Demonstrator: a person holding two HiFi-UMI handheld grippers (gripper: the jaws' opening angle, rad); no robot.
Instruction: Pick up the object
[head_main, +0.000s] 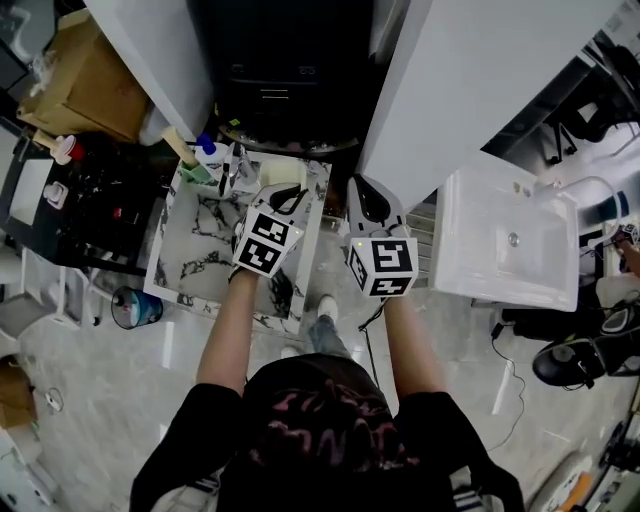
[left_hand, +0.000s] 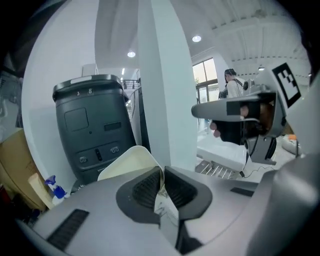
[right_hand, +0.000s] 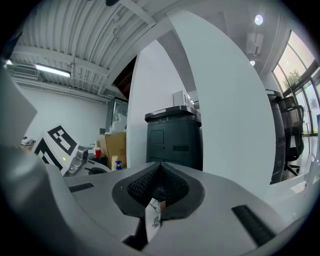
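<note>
Left tool (left_hand: 162, 179): clenched on the edge of a cream curved sheet (left_hand: 127, 162).
Object: held aloft, over the marble worktop (head_main: 190, 255).
Right tool (right_hand: 159, 186): closed, empty.
Progress: pickup apparently complete.

Marble-patterned stone tabletop (head_main: 195, 245) is showing white with black veining. Left gripper (left_hand: 161, 176) is reading pale grey with dark grey ribbed pads; right gripper (right_hand: 160, 175) is matching it. Marker cubes (head_main: 265, 242) on both are showing black squares on white. Thin curved cream-coloured object (left_hand: 125, 162) in the left jaws is reading plain, unpatterned. Tall boxy plastic machine (left_hand: 92, 130) is showing dark grey-black. Rectangular ceramic basin (head_main: 510, 245) is reading plain white. Cardboard box (head_main: 85, 85) is showing tan. Small spray bottle (head_main: 205, 148) is showing a blue top. Person's black top (head_main: 320, 430) is carrying a pinkish print.
</note>
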